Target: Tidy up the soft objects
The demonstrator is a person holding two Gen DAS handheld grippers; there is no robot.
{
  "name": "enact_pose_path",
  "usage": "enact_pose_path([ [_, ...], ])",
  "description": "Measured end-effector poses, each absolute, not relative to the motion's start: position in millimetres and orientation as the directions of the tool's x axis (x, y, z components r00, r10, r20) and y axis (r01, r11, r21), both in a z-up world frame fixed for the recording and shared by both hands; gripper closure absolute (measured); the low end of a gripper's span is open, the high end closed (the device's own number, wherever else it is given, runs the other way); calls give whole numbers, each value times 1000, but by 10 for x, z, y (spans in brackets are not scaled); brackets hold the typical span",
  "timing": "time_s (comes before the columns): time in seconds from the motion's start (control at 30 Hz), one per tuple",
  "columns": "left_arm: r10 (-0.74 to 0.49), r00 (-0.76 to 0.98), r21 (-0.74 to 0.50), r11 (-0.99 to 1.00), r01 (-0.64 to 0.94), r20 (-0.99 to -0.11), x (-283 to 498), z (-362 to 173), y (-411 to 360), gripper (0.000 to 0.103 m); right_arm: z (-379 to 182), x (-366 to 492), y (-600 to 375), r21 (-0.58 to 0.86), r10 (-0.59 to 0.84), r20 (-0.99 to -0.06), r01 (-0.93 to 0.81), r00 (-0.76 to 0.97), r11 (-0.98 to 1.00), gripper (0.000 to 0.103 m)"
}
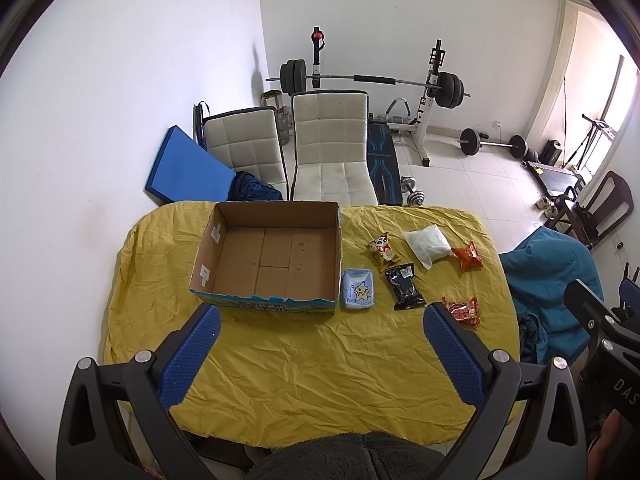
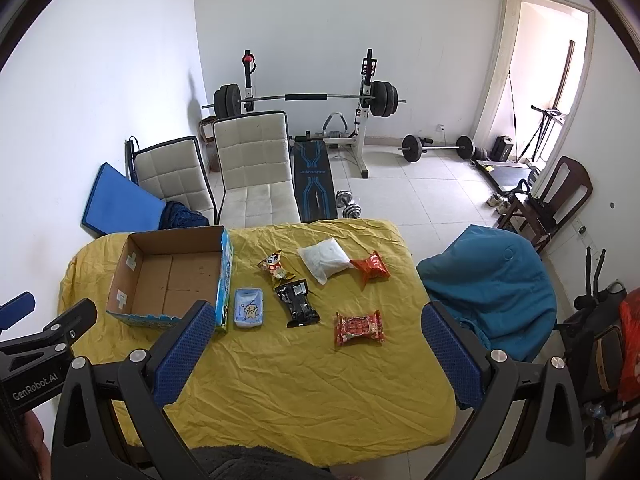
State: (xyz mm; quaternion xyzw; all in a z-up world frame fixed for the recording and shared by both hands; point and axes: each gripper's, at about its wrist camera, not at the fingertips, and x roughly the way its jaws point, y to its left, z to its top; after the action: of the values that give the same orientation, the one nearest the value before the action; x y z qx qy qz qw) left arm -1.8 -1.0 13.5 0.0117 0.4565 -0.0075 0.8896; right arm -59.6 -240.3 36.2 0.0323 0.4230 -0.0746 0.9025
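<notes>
An empty cardboard box [image 1: 276, 258] [image 2: 170, 276] stands on the yellow cloth at the left. To its right lie several soft packets: a light blue tissue pack [image 1: 359, 290] [image 2: 249, 307], a black packet [image 1: 404, 286] [image 2: 298, 303], a cartoon snack bag [image 1: 382, 249] [image 2: 275, 266], a white pouch [image 1: 426, 245] [image 2: 324, 259], an orange-red bag [image 1: 468, 257] [image 2: 372, 267] and a red packet [image 1: 462, 310] [image 2: 359, 327]. My left gripper [image 1: 320, 336] and right gripper [image 2: 316, 338] hover open above the table's near side, holding nothing.
The yellow-covered table [image 1: 312, 368] has a teal beanbag [image 2: 492, 280] at its right. Two white chairs [image 1: 328, 148] stand behind it, with a blue mat [image 1: 188, 164] by the wall. A barbell rack [image 2: 304, 98], bench and dumbbells fill the floor beyond.
</notes>
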Motion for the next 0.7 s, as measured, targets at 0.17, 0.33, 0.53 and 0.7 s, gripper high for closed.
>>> enact_pose_path([
  [0.17,-6,584,11,1000,26,-812,-15,140,-45,0,356,-585,-2403,-15,-116,-767,163,631,986,0],
  [0.33,-10,584,9,1000,29,-812,-13,143,-66,0,377,-597,-2409,-23,-127,-756,168,642,985,0],
  [0.53,-15,585,6,999,34,-811,-25,149,-87,0,387,-629,-2413,-22,-129,-750,171,648,985,0],
  [0.7,-19,586,2,999,35,-810,-37,144,-88,0,405,-647,-2405,-25,-130,-747,168,652,986,0],
])
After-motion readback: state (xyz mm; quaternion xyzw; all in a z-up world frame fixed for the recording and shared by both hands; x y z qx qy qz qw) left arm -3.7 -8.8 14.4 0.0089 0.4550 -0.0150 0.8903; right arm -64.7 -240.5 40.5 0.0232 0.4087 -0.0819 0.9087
